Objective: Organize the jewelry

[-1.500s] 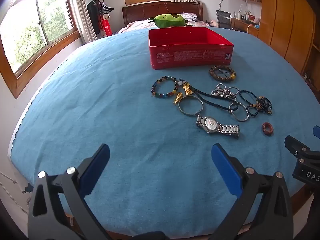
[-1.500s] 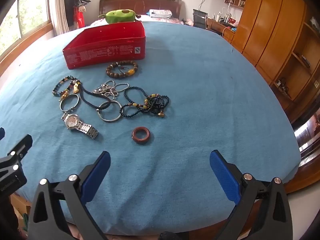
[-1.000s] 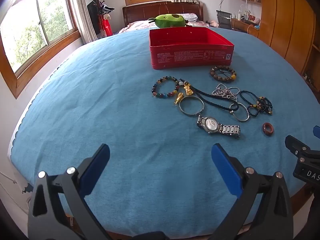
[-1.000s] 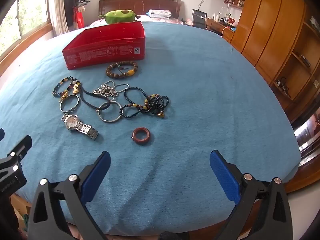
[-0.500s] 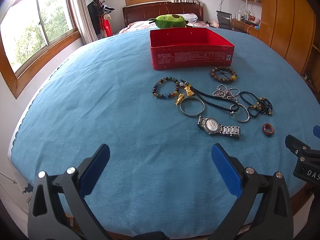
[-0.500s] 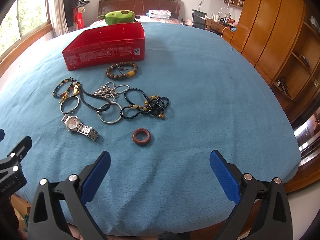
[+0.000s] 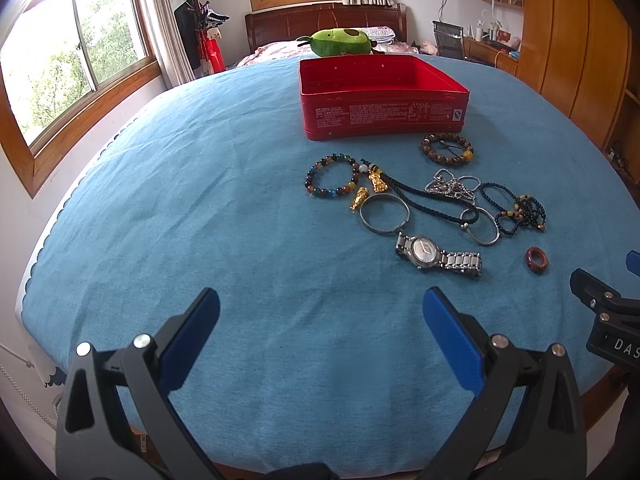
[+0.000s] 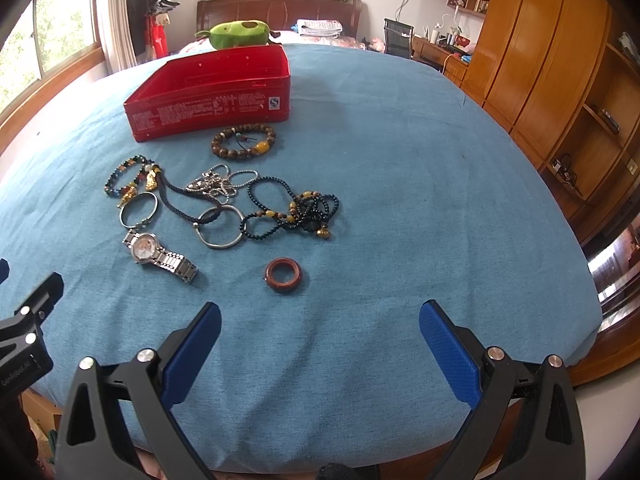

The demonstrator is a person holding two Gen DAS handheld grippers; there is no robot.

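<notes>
An open red tin box (image 7: 382, 98) (image 8: 212, 92) stands at the far middle of the blue-clothed table. In front of it lies loose jewelry: a brown bead bracelet (image 7: 446, 149) (image 8: 243, 142), a multicolour bead bracelet (image 7: 331, 180), a silver bangle (image 7: 384, 208), a silver watch (image 7: 438, 257) (image 8: 160, 256), a black cord with gold charms (image 7: 420, 196), a dark bead necklace (image 8: 294, 210) and a red-brown ring (image 7: 536, 259) (image 8: 283, 274). My left gripper (image 7: 320, 332) is open and empty, short of the watch. My right gripper (image 8: 320, 340) is open and empty, just short of the ring.
A green plush toy (image 7: 340, 42) lies behind the box. Wooden cabinets (image 8: 560, 80) line the right side and windows (image 7: 68, 64) the left. The table's front edge (image 8: 320, 464) is just below both grippers.
Both views have shifted very slightly; the jewelry sits a touch nearer. Nothing was grasped or moved on the table.
</notes>
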